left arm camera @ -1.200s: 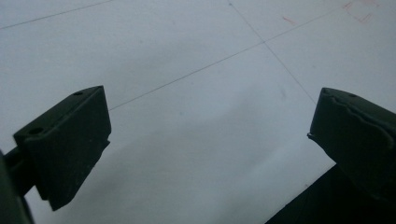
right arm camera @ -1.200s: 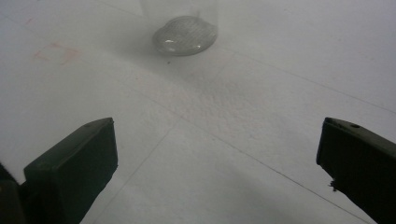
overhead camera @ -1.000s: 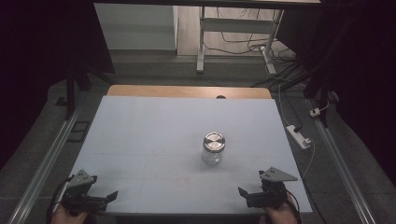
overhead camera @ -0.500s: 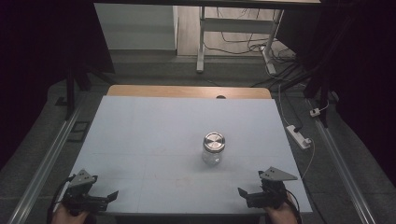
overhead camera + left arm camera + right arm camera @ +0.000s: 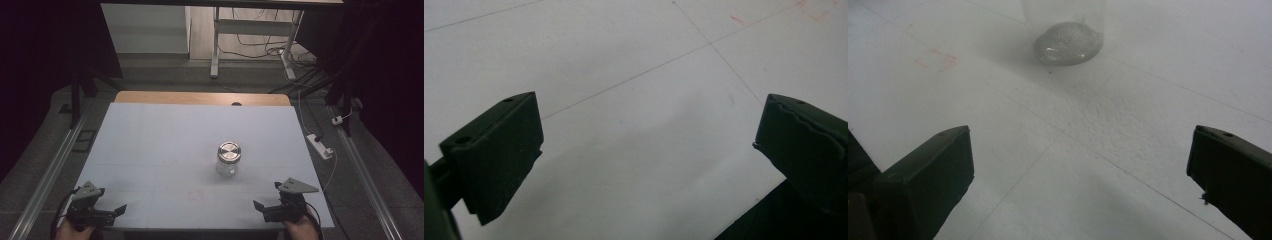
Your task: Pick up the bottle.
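The table point(image 5: 165, 140) lay white and wide, with the jar point(image 5: 228, 159) upright right of its middle, metal lid on, well apart from both tongs. The left tongs point(image 5: 117, 210) sat at the near left edge, jaws apart and empty. The right tongs point(image 5: 260, 207) sat at the near right, jaws apart, aimed at the jar. The work looked unstarted: next, probably reaching for the jar, one tool for glass, one for lid. Nothing had moved since the earlier frame.
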{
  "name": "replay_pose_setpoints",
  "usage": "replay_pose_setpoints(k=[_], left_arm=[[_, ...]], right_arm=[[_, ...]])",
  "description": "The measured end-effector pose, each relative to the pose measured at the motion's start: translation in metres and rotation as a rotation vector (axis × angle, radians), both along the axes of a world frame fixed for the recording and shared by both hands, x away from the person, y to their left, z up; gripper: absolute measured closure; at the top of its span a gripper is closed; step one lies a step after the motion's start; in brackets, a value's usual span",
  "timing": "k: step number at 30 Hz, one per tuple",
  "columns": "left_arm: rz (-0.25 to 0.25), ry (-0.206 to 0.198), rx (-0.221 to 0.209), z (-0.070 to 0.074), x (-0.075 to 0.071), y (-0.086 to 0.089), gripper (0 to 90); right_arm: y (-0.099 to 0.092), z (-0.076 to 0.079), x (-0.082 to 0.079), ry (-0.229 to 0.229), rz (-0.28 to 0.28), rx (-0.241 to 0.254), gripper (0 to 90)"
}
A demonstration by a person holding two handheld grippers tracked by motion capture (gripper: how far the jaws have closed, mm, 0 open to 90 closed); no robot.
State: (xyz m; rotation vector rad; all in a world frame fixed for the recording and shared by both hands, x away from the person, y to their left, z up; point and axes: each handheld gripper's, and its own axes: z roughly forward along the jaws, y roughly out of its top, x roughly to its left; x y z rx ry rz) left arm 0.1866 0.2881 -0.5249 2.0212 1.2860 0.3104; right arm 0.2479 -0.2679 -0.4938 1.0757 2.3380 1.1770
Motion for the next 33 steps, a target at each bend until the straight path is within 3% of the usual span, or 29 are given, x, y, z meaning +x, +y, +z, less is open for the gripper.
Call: replay_pose_setpoints(k=[33], left_arm=[[0.000,0.013,-0.020,-0.001,0.001,0.002,0.2]], right_arm=[[0.028,-0.002,0.025,-0.037,0.092,0.033,0.0]])
